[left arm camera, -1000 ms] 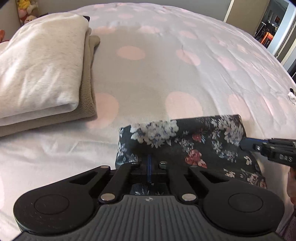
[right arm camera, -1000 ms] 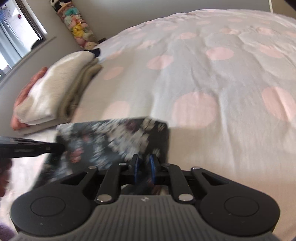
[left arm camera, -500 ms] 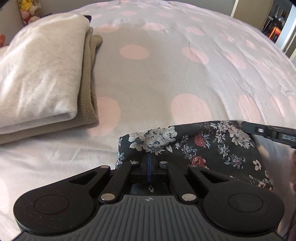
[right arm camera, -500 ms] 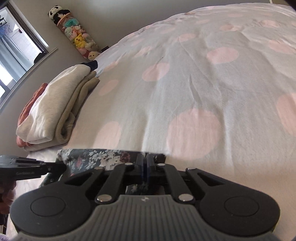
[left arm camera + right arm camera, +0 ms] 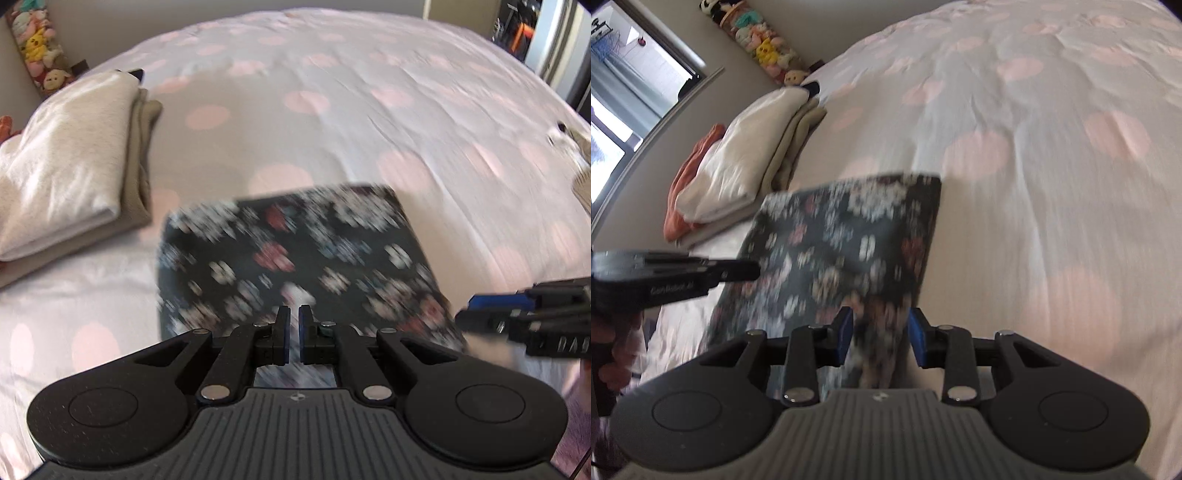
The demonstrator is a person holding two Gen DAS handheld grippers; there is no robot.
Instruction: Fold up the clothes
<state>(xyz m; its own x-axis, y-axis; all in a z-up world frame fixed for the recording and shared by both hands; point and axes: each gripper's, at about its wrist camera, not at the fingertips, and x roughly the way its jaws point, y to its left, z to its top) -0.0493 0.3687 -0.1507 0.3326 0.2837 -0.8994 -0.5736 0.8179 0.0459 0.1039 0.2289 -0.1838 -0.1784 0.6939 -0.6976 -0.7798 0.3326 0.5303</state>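
The floral garment (image 5: pixel 295 254) lies flat on the bed (image 5: pixel 369 122), folded into a dark, roughly rectangular panel directly ahead of both tools, its near edge under their fingertips and its long axis running away from them toward the middle of the bed. The left tool (image 5: pixel 291 332) sits over the near edge toward the panel's left half, its blue pads parted by a narrow gap with nothing visibly between them. The right tool (image 5: pixel 881 338) is at the near right corner, spread wider, with a fold of the cloth seen in the gap but, as far as the motion blur allows, not pinched. Both look released. Each tool is about equally near to its own side of the cloth, so the next fold or a lift onto the stack would likely take both.

The garment is thin woven fabric, dark with white, blue and red flowers, limp and likely to slide. To its left, close but apart, sits a stack of folded clothes (image 5: pixel 74 162): a cream fleecy piece on a beige one, thick and soft. The bedcover is pale with pink dots, lightly creased. Plush toys (image 5: pixel 764 44) stand by the far wall.
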